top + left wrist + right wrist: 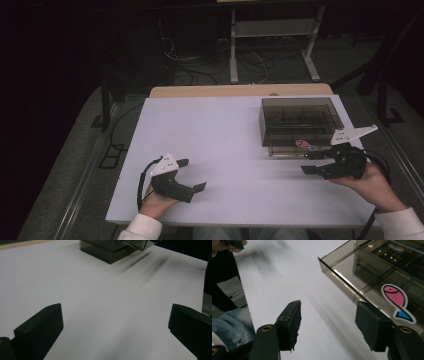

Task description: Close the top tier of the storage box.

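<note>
While the right gripper (313, 162) hangs with jaws spread wide and nothing between them, the smoked clear box (299, 125) sits just ahead of it and slightly to its far-jaw side, on the white table (210, 145). In the right gripper view the box's near lip (342, 282) runs diagonally just beyond the far jaw tip, not touching it as far as I can tell. A pink fish sticker (397, 301) with a blue tail lies at the box's near end, right past that jaw; under or on the clear plastic, can't tell.

The left gripper (190, 175) is also wide open, empty, resting low over bare table, with the box well ahead of it and off toward its right jaw; in the left gripper view only a box corner (110, 252) shows at the far top.

Judgement: the step looks like an approach by the right gripper to the box's near edge or the sticker area. To do it well, keep the jaws wide until one jaw is inside the lip and one outside, come in square to the edge rather than at the current slant, and close slowly, since thin clear plastic will likely slide on the smooth table. The left gripper could brace the box's near side from its end. Inner dividers are visible; avoid snagging a jaw on them.
</note>
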Demonstrator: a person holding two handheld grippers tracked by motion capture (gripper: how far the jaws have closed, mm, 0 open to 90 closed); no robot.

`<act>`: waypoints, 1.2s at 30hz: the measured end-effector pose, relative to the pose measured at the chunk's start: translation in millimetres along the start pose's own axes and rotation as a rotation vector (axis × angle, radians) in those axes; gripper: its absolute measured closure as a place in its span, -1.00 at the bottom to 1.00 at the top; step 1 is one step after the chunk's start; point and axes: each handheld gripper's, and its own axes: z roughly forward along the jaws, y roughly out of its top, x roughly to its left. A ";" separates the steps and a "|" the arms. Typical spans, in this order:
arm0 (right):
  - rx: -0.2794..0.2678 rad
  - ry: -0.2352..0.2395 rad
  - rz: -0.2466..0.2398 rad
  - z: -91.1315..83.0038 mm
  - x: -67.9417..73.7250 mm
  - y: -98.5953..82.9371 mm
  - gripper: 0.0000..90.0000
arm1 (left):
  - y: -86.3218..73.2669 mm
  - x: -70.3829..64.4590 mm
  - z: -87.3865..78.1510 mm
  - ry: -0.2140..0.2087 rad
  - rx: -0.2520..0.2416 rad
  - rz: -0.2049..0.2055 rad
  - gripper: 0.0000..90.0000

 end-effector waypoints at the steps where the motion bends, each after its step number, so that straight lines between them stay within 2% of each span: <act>1: 0.005 0.001 -0.002 0.8 -0.2 -1.1 -0.12 | -0.1 0.0 0.0 0.000 0.000 -0.001 -1.00; 5: 0.027 0.011 0.010 4.0 -1.1 -5.3 0.08 | 0.0 0.1 0.1 -0.001 0.002 0.004 -1.00; 9: 0.038 0.010 0.001 5.8 -2.0 -8.3 0.19 | -0.1 0.1 0.1 0.000 0.002 0.004 -1.00; 16: 0.044 0.005 0.028 6.4 -6.4 -13.5 0.37 | -0.1 -0.2 0.1 -0.001 0.000 0.004 -1.00; 20: 0.050 -0.005 0.041 8.2 -8.9 -16.5 0.52 | -0.1 0.1 0.2 0.000 0.001 0.006 -1.00; 25: 0.069 -0.041 0.047 12.1 -9.9 -18.0 0.69 | -0.2 -0.3 0.3 0.000 0.003 0.006 -1.00; 34: 0.095 -0.046 0.051 18.1 -12.6 -19.4 0.95 | -0.1 -0.2 0.2 -0.001 0.002 0.005 -1.00; 36: 0.090 -0.066 0.055 18.1 -13.1 -18.5 0.98 | -0.2 -0.3 0.3 0.000 0.004 0.005 -1.00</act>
